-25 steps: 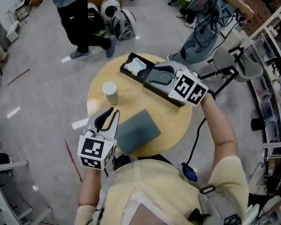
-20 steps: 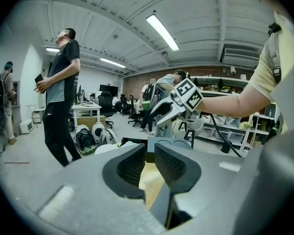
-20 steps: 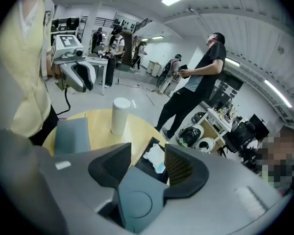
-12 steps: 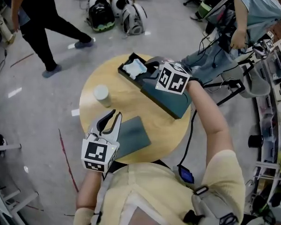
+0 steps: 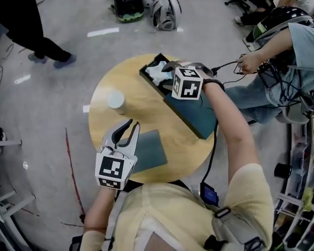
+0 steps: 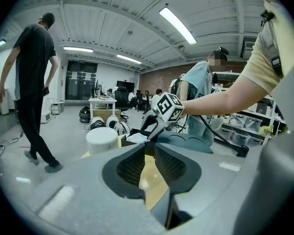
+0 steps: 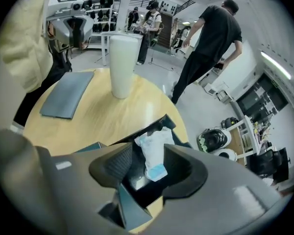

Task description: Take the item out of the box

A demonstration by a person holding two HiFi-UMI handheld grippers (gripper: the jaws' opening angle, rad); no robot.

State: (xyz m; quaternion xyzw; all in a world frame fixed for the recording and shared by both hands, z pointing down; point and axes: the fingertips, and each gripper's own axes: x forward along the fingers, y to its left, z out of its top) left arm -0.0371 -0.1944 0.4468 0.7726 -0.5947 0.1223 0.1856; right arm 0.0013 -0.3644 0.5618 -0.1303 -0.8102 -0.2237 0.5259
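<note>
- Wood is the working surface: a round table [image 5: 146, 116] holds everything within reach of both of the person's hands, with the dark box [image 5: 193, 116] lying slantwise across its far right part.
- The box is open. A flat grey-green panel [image 5: 149, 150], probably its lid, lies apart at the near edge so that it does not block access from above.
- The item, a crumpled white packet [image 7: 154, 148] with a blue strip at one end, sits in the end compartment of the box, farthest from the person.
- The right gripper [image 5: 168, 67] points steeply down over that compartment, which suits lifting something out of a walled recess.
- Its jaws stand wide apart with the packet between them. They have just been closing a little, but the pads do not press on the packet, so nothing is gripped.
- The left gripper [image 6: 150, 153] hovers low at the near left of the table, just beside the panel. Its jaws are slightly apart and hold nothing.
- From there it keeps out of the right arm's way, and I judge it could steady the box if needed.
- A white cup [image 5: 115, 99] stands upright left of the box, well clear of both grippers.
- The soft, light packet will likely crumple when pinched.
</note>
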